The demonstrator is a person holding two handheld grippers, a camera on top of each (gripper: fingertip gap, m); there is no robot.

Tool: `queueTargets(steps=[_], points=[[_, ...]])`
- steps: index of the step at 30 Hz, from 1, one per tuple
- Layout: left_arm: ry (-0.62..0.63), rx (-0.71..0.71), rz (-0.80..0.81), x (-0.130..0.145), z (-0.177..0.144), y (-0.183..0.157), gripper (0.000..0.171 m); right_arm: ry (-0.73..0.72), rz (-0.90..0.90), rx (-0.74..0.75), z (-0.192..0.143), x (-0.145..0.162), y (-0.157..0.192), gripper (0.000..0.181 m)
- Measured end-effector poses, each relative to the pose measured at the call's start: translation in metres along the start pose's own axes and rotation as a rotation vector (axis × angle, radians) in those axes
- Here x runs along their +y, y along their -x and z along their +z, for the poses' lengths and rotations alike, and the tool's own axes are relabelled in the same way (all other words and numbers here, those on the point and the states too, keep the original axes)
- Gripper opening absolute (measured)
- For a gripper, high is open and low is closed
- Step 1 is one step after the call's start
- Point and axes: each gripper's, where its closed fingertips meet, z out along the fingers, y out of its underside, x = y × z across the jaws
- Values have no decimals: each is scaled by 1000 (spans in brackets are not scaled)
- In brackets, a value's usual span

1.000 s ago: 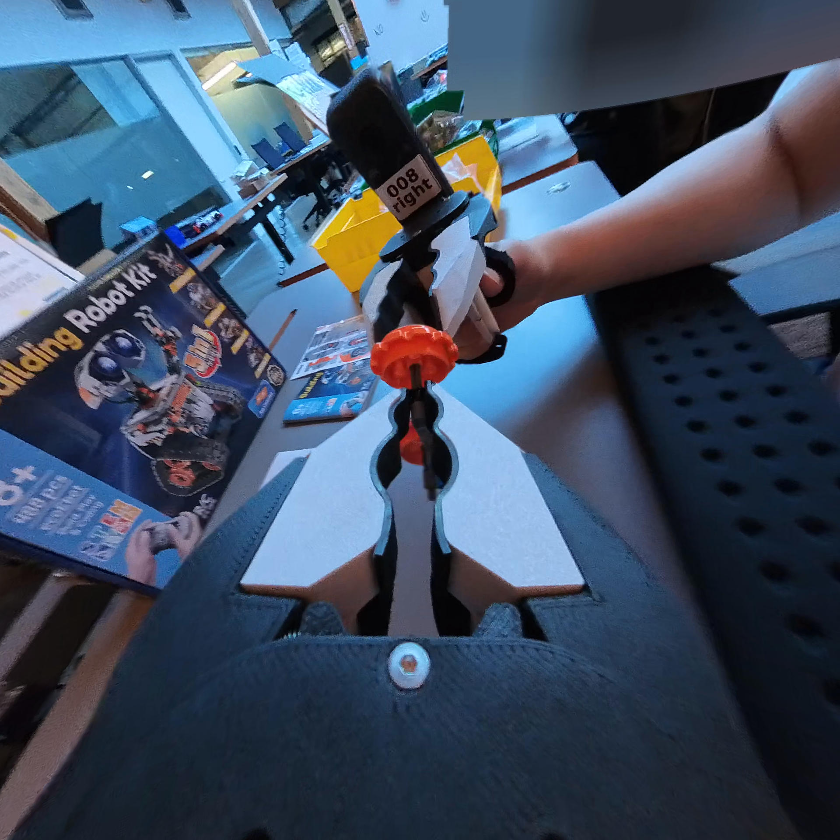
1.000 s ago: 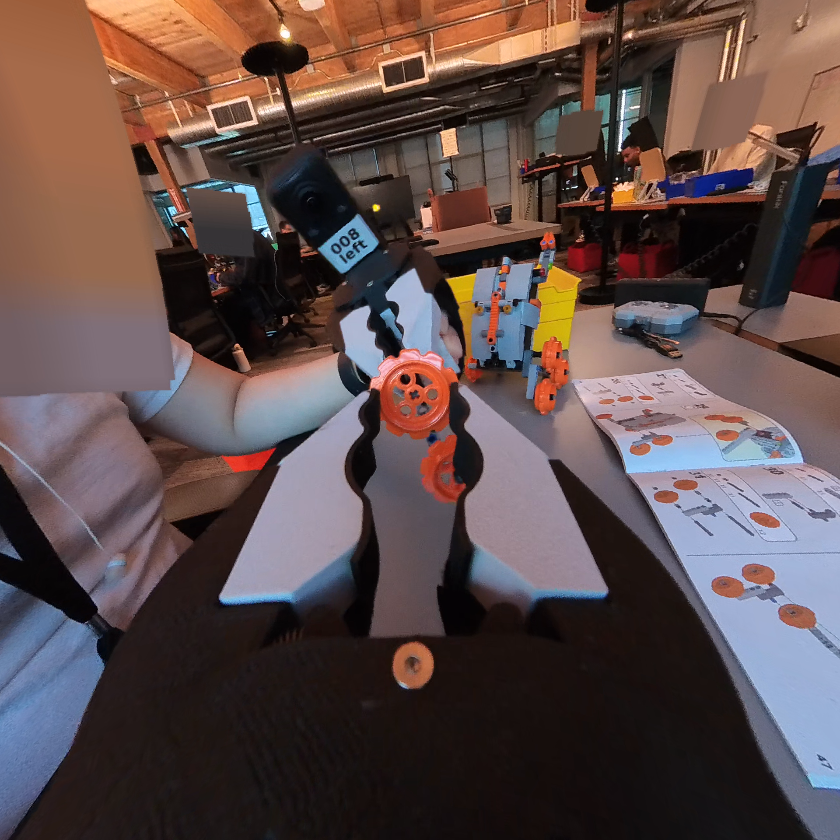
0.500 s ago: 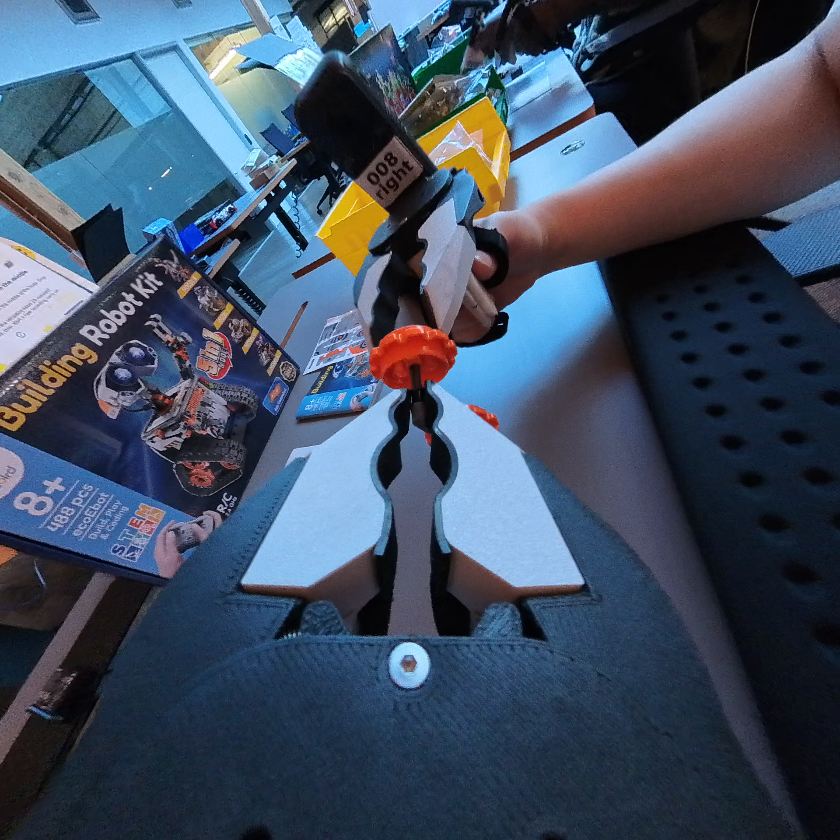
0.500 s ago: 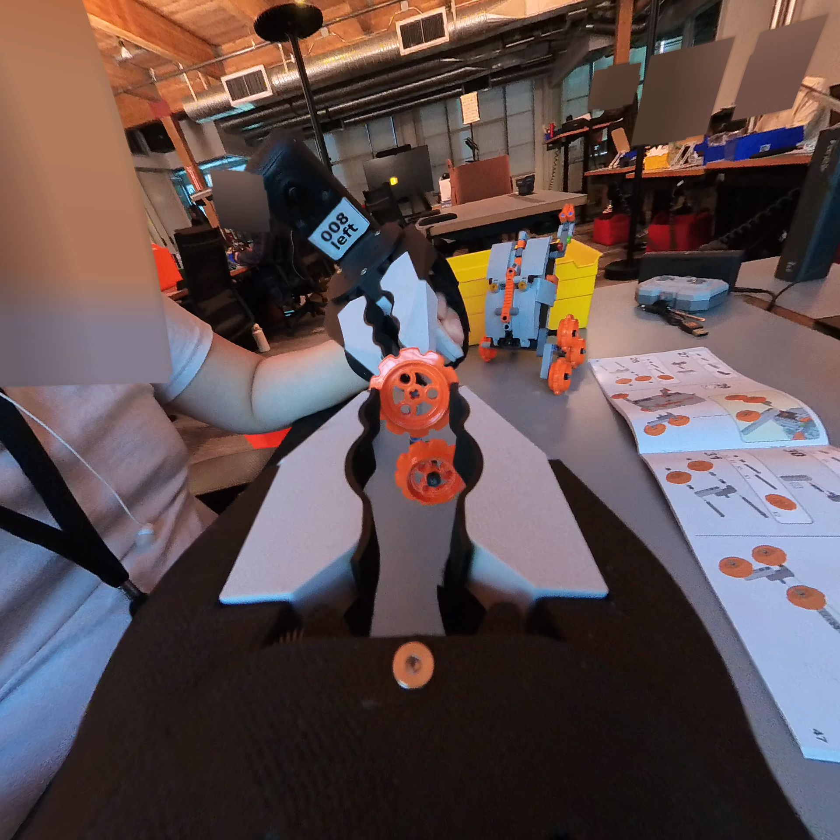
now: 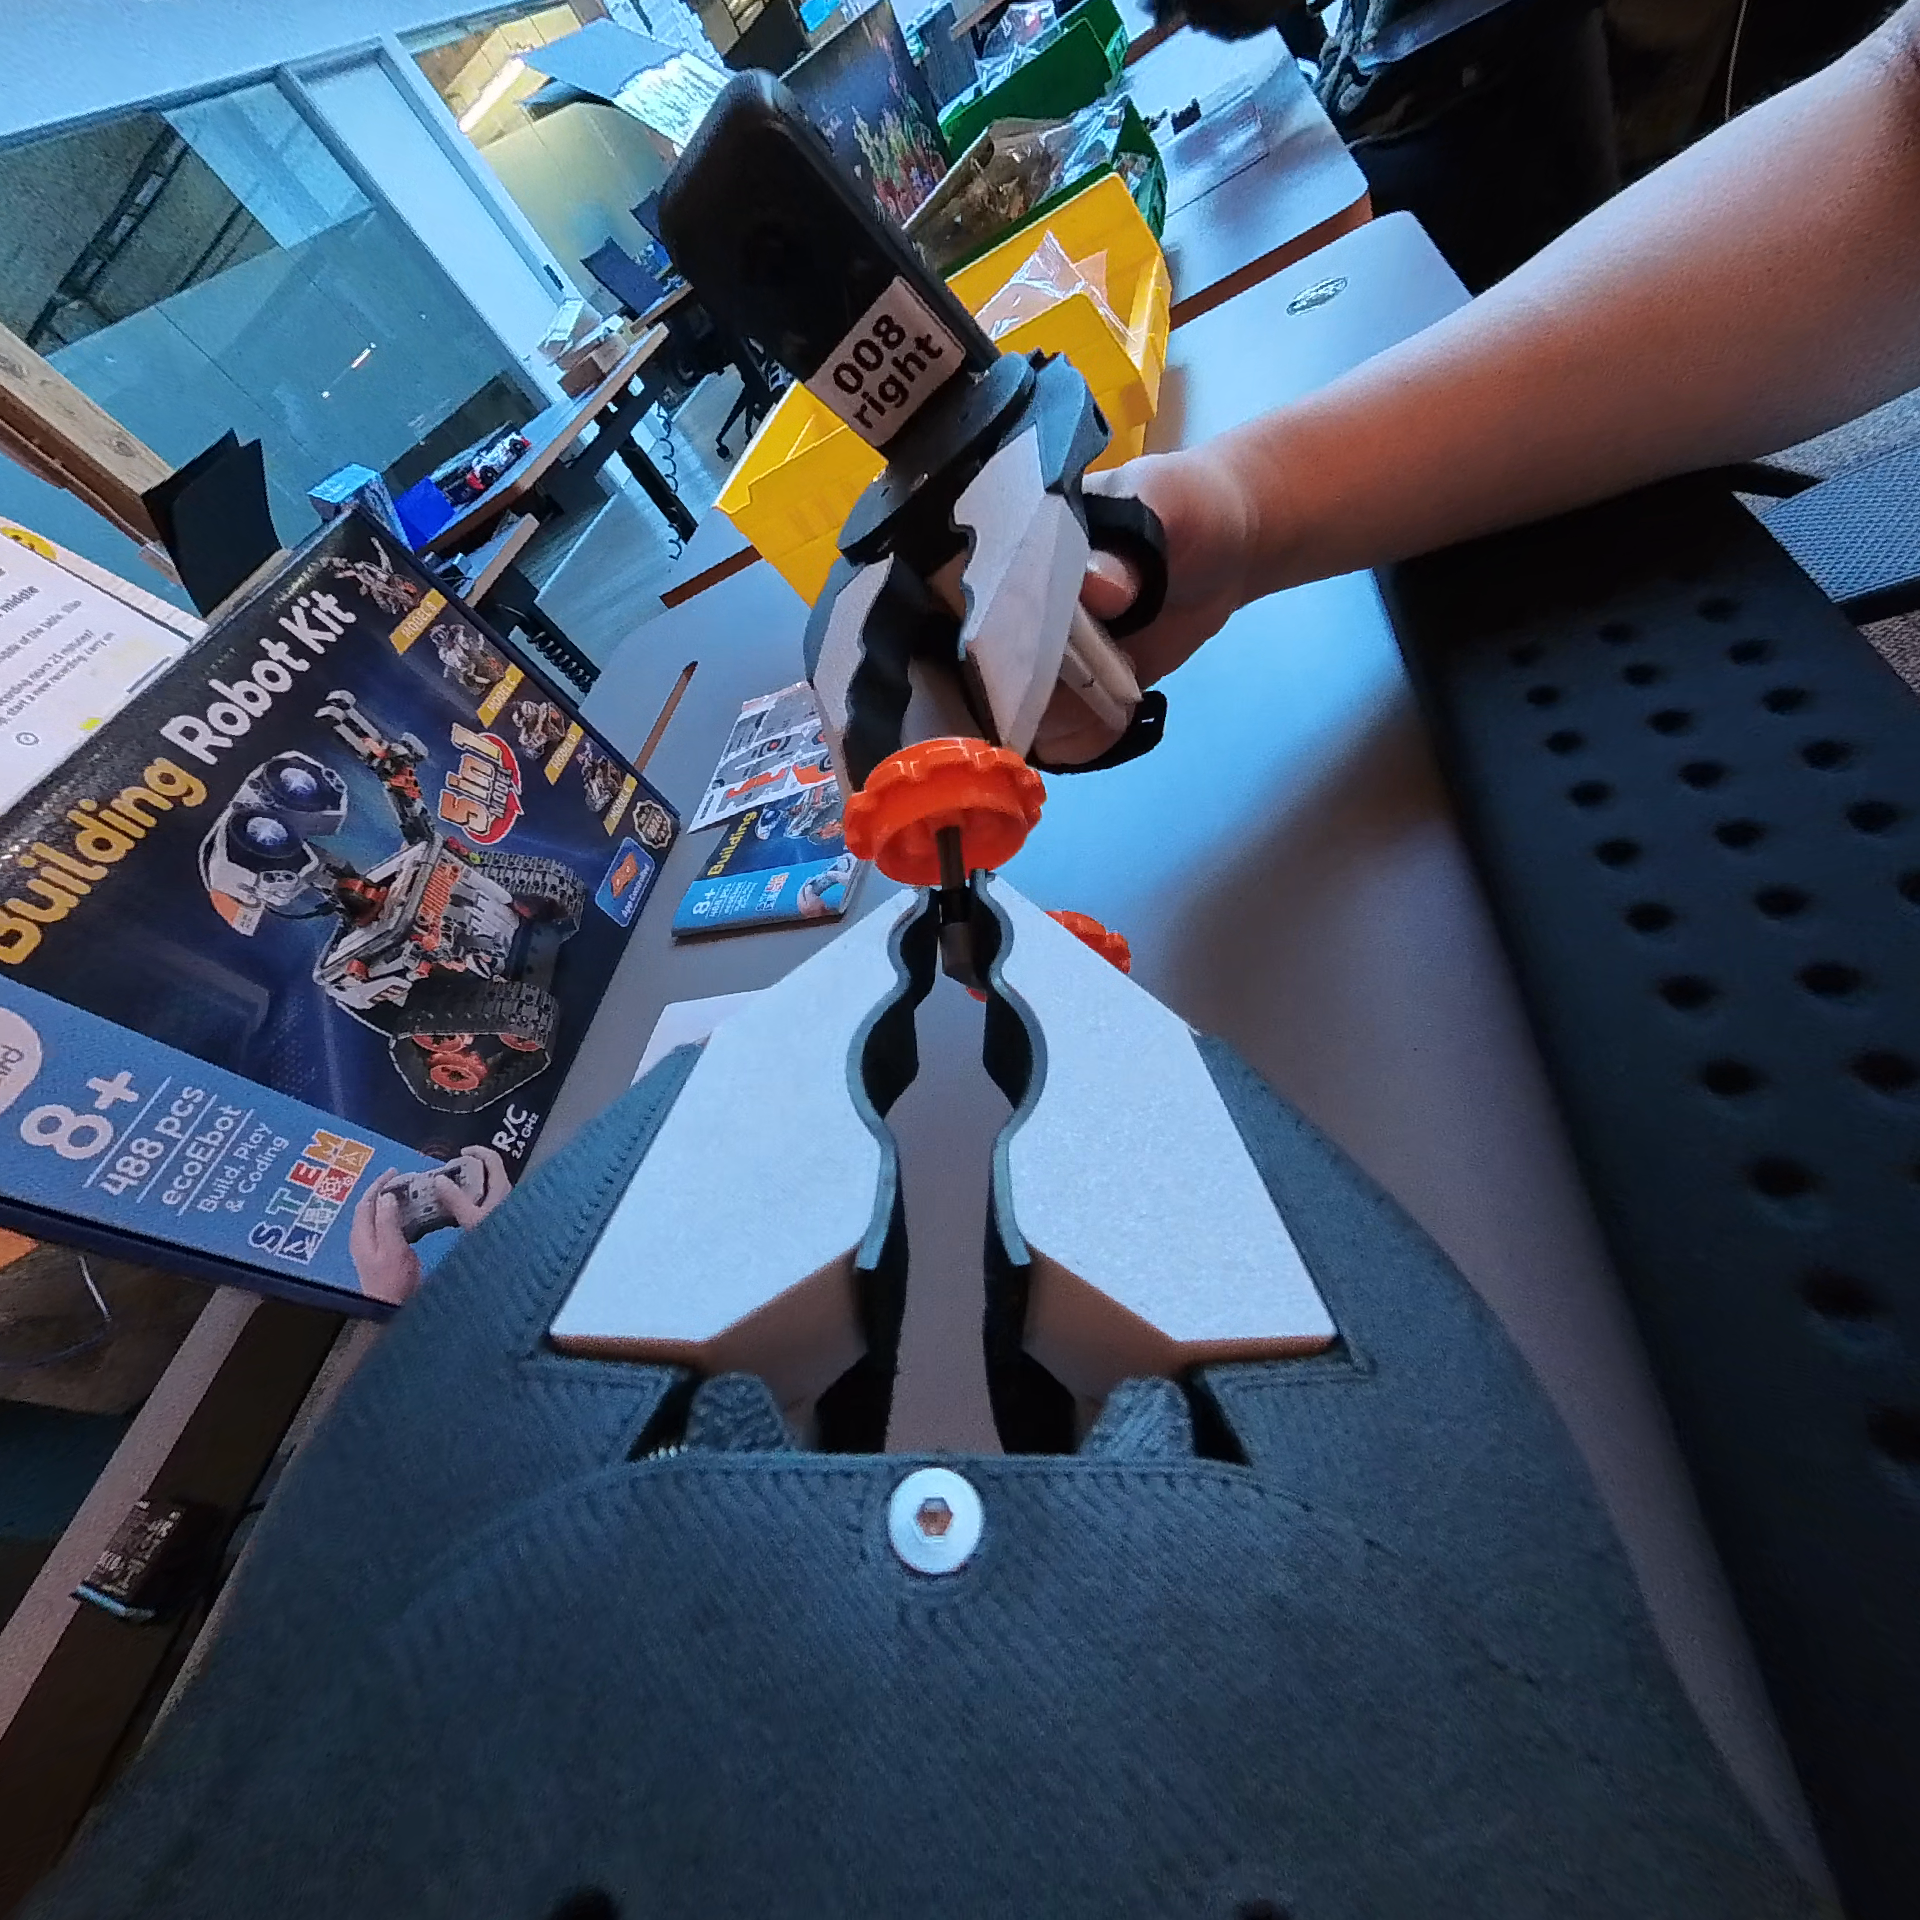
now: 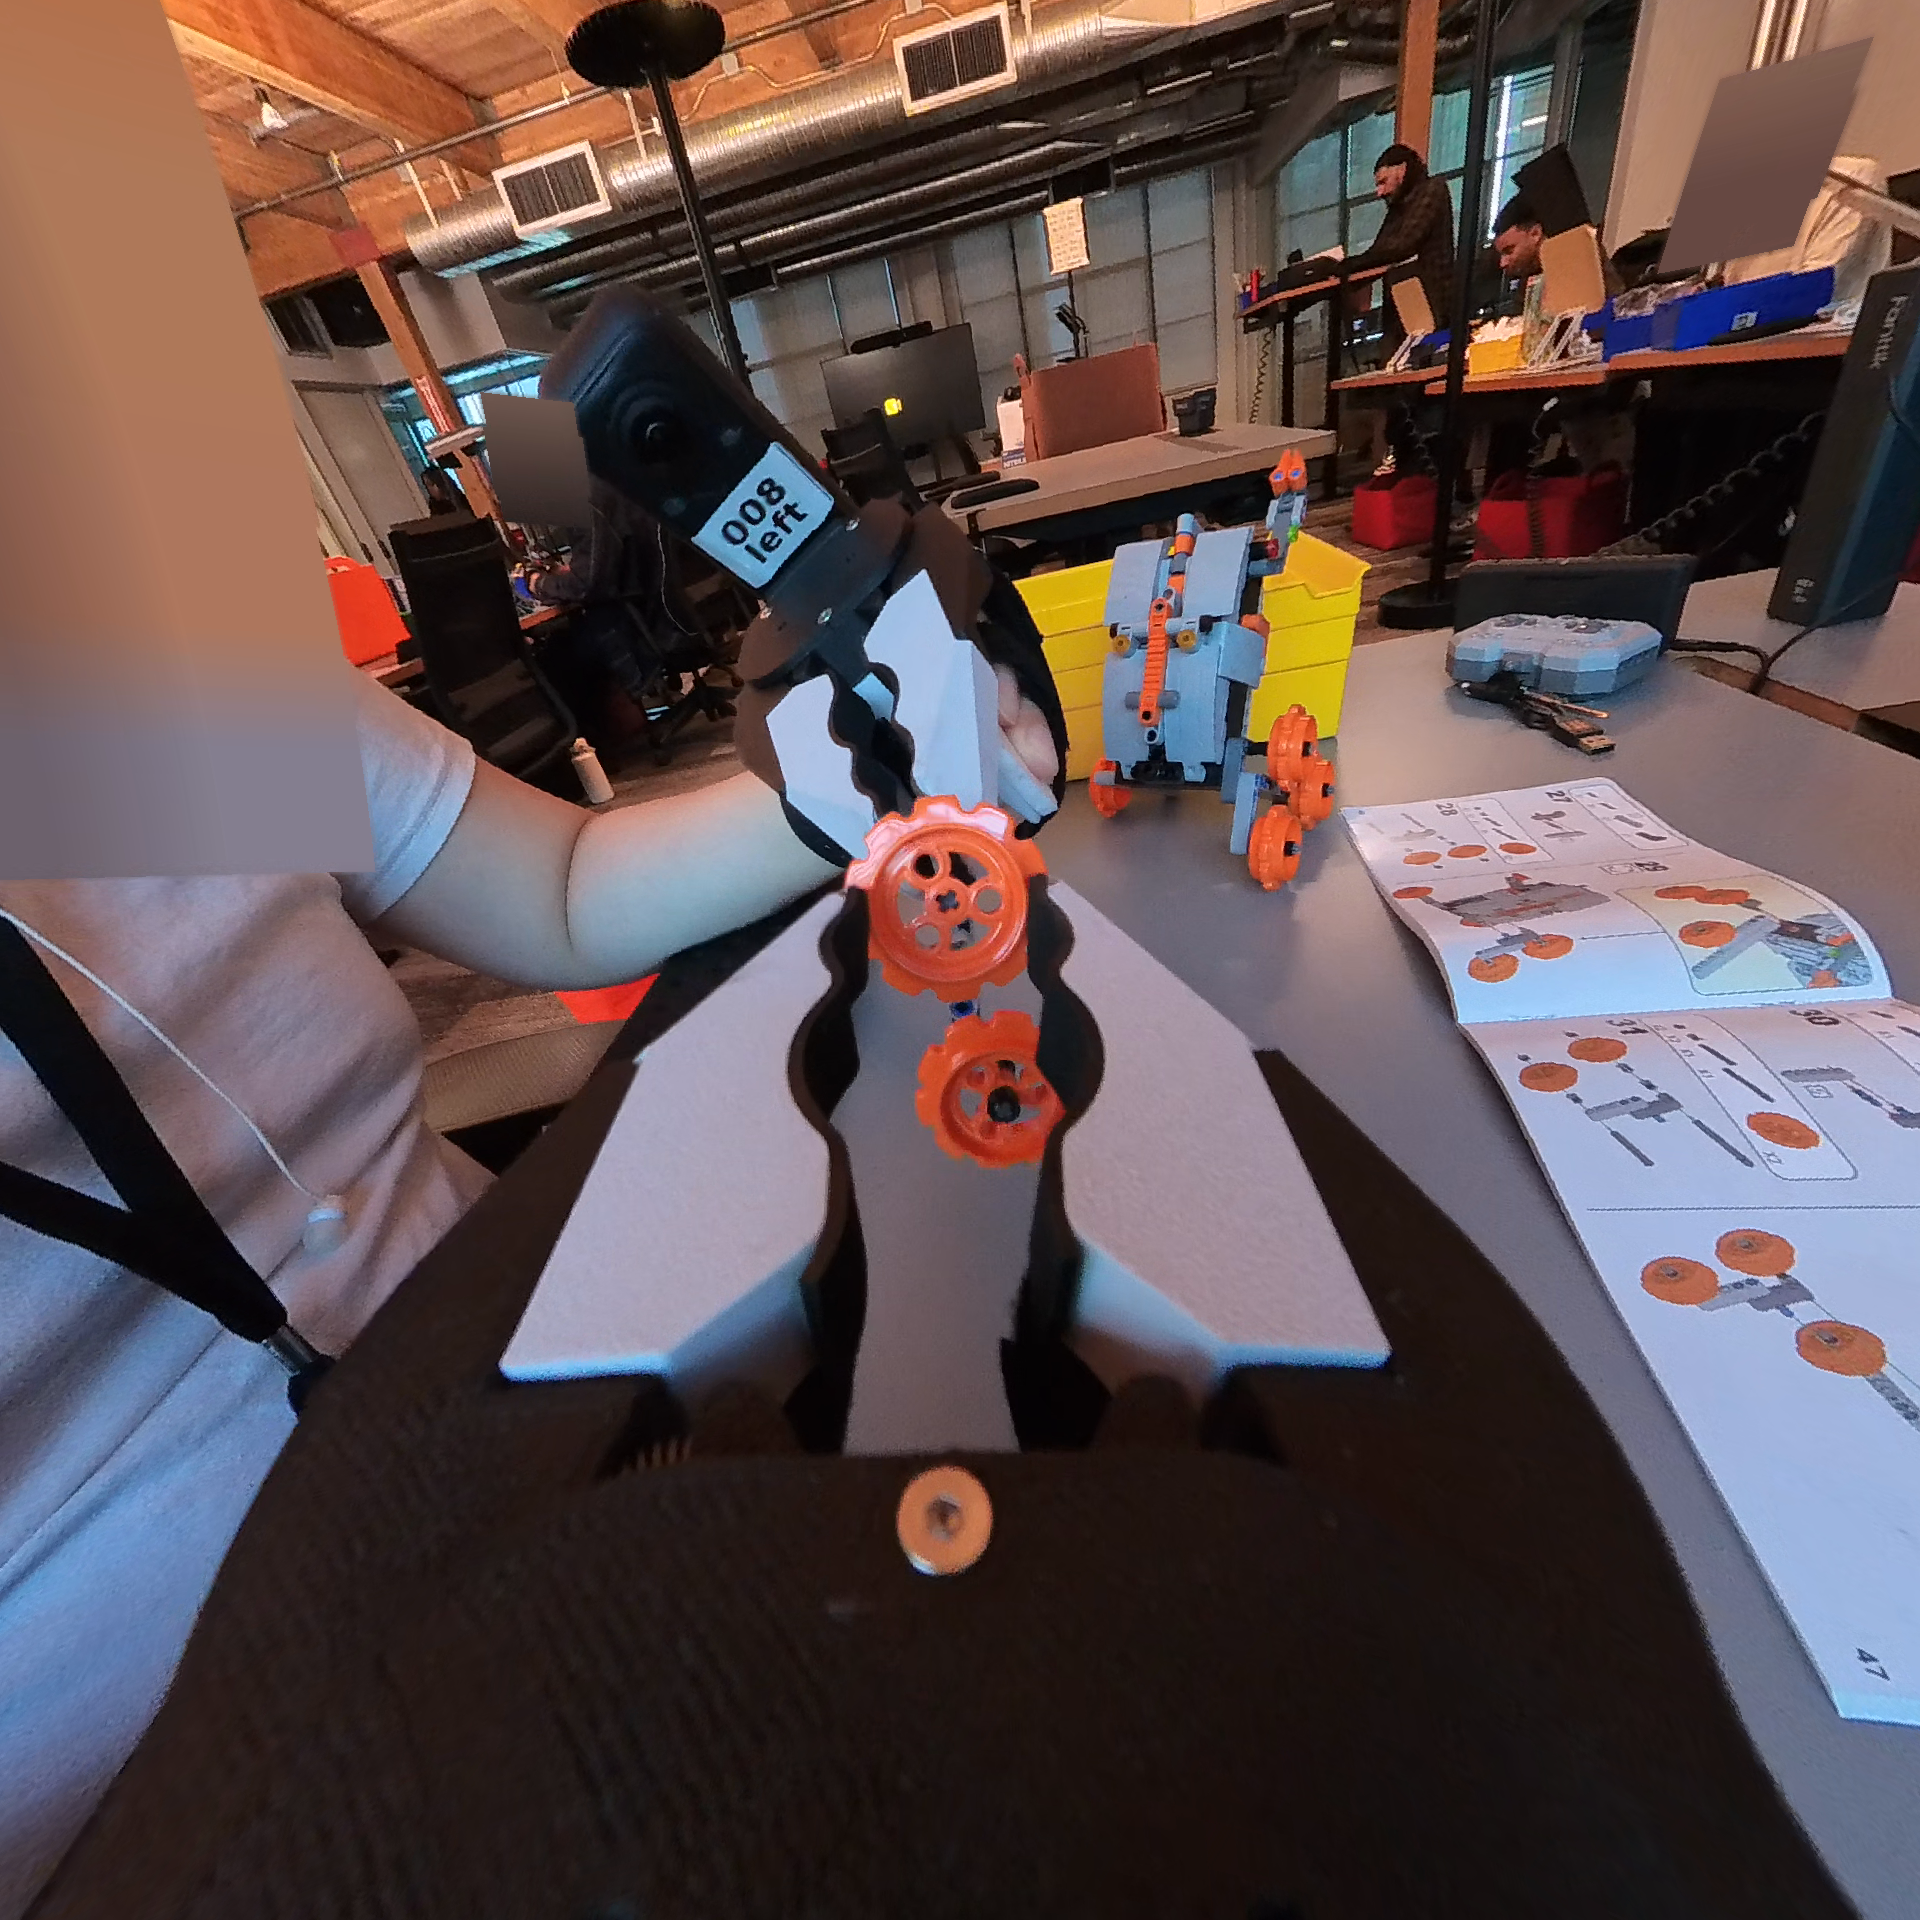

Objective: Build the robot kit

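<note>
My left gripper (image 5: 954,914) is shut on a short black axle (image 5: 954,940). The axle enters a large orange toothed wheel (image 5: 940,810) just past my fingertips. My right gripper (image 6: 948,904) is shut on that wheel (image 6: 945,899) by its rim. It faces the left gripper (image 6: 899,769), whose tips are hidden behind the wheel. In the left wrist view a hand holds the right gripper (image 5: 940,753) above the wheel. A second, smaller orange wheel (image 6: 992,1086) hangs just below the first, between my right fingers. It peeks out behind my left gripper's right finger (image 5: 1091,940).
A robot kit box (image 5: 291,883), a small booklet (image 5: 769,883) and yellow bins (image 5: 1039,312) lie on the grey table. A dark perforated panel (image 5: 1714,935) is at the right. A grey and orange model (image 6: 1195,675), an open instruction booklet (image 6: 1662,1039) and a grey controller (image 6: 1558,655) lie ahead. Less than 4 cm separates the two grippers' tips. The dark perforated panel (image 5: 1714,935) is about 15 cm from both grippers' fingertips.
The smaller orange wheel has swung out from between my left fingers to the right, and now faces the right camera flat on. Both grippers have stayed shut on the assembly and tilted slightly.
</note>
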Motion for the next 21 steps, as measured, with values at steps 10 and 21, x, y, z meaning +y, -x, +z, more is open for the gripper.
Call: queueTargets(steps=[10, 21], points=[[-31, -14, -31, -5, -3, 4, 4, -49, -3, 6, 0, -5, -1, 30], [-56, -78, -66, -7, -8, 18, 3, -246, 198, -39, 5, -17, -10, 30]])
